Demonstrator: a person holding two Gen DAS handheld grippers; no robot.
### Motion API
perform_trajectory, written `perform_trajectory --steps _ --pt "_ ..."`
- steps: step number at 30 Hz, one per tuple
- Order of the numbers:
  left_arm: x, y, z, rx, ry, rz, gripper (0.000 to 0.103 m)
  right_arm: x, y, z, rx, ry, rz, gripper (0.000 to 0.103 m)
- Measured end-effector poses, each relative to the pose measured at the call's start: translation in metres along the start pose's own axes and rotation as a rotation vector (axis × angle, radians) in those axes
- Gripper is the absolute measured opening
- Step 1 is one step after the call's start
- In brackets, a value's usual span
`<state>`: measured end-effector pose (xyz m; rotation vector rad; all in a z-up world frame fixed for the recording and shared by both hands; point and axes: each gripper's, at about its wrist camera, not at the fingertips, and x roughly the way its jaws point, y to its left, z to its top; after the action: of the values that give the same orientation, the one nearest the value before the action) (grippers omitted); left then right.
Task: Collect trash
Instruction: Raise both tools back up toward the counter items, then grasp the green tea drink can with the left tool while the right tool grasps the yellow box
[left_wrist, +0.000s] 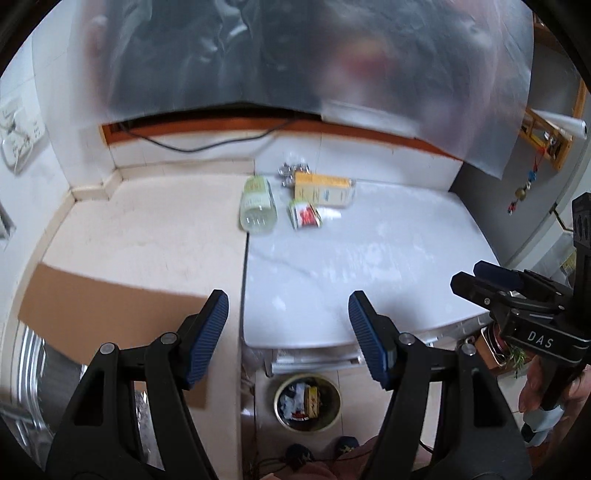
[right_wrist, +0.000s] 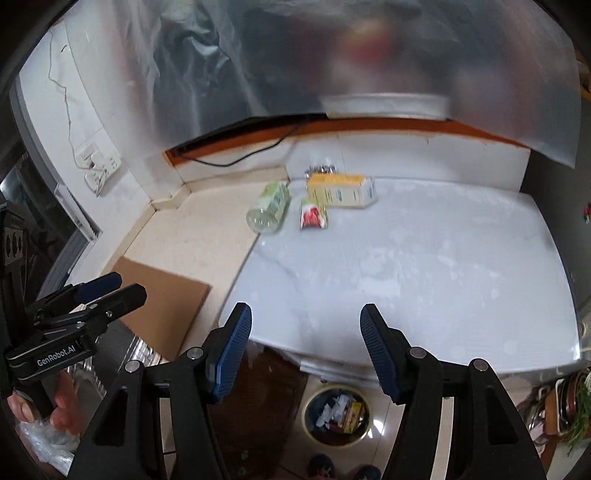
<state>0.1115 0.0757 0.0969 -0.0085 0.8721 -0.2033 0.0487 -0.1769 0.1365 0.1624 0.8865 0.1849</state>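
Meanwhile, bottle (left_wrist: 258, 205) and carton (left_wrist: 322, 189) lie on the counter (left_wrist: 369, 258).

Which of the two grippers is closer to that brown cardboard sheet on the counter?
The left. The left gripper hangs open right at the cardboard sheet's edge; the right gripper, also open and empty, is farther off, over the white countertop.
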Motion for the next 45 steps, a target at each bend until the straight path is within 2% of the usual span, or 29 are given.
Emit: perform_trajectory --steps 6,12,18,23,32,40,45 --pt "0.017 0.011 0.04 -0.002 -0.014 0.035 0.065 0.015 0.008 0.05 -0.035 -0.024 -0.015 0.062" --pt "0.062 0.02 0.079 -0.036 0.033 0.079 0.065 0.059 0.0 0.119 -0.106 -0.007 -0.01 0.062" --pt "0.136 0.025 0.119 -0.065 0.12 0.12 0.065 0.132 -0.026 0.184 -0.216 0.049 0.013 0.062" --pt "0.209 0.027 0.146 -0.083 0.189 0.148 0.065 0.204 -0.05 0.218 -0.321 0.116 0.024 0.062" --pt "0.324 0.035 0.158 -0.123 0.342 0.202 0.065 0.325 -0.073 0.238 -0.472 0.234 0.104 0.062" --pt "0.374 0.047 0.154 -0.188 0.422 0.205 0.065 0.384 -0.067 0.222 -0.61 0.296 0.125 0.062" --pt "0.385 0.055 0.152 -0.211 0.421 0.234 0.062 0.407 -0.073 0.214 -0.623 0.316 0.152 0.062"
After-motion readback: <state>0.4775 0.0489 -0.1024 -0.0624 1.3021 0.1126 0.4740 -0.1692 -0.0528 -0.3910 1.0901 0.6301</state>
